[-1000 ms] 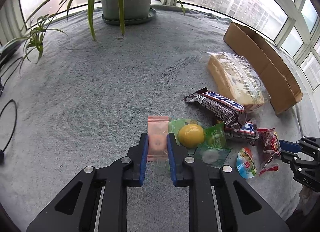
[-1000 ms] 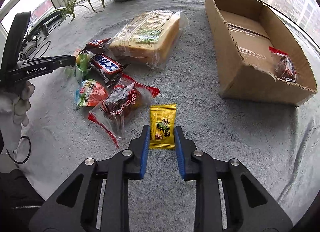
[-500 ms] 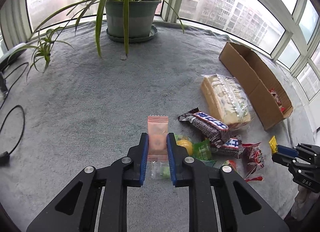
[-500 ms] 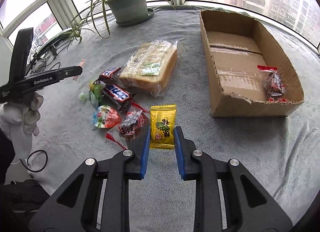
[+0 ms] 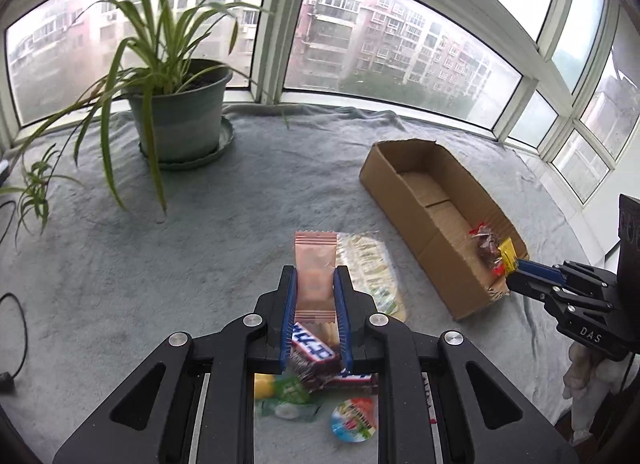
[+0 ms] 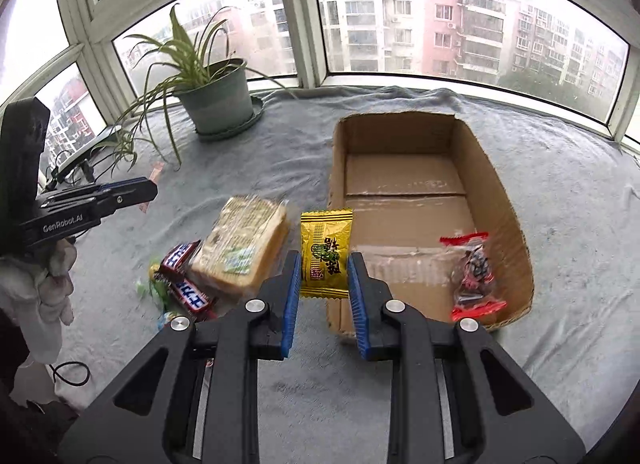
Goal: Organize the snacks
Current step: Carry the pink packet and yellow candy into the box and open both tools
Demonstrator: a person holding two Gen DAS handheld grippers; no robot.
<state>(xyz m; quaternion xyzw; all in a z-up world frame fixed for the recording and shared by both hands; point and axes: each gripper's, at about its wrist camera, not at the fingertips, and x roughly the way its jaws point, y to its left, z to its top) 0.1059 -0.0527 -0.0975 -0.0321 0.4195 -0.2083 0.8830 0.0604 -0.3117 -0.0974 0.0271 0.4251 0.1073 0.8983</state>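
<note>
Both my grippers have risen well off the grey blanket (image 5: pixel 100 264) since a moment ago, each carrying its snack up with it. My left gripper (image 5: pixel 315 296) stays clamped on the pink sachet (image 5: pixel 314 268), which stands upright between the blue pads; the snack pile that lay level with my fingers now sits below and behind them, with the Snickers bar (image 5: pixel 312 348) showing under the sachet's lower edge and the bread loaf (image 5: pixel 370 264) just to its right.

My right gripper (image 6: pixel 325 278) is still pinching the yellow packet (image 6: pixel 326 252), and it has swung toward the cardboard box (image 6: pixel 516 223), whose near wall now lies directly beyond my fingertips rather than off to the right. The red-wrapped snack (image 6: pixel 474 276) lies inside the box, at its near right corner. The bread loaf is left of my fingers.
</note>
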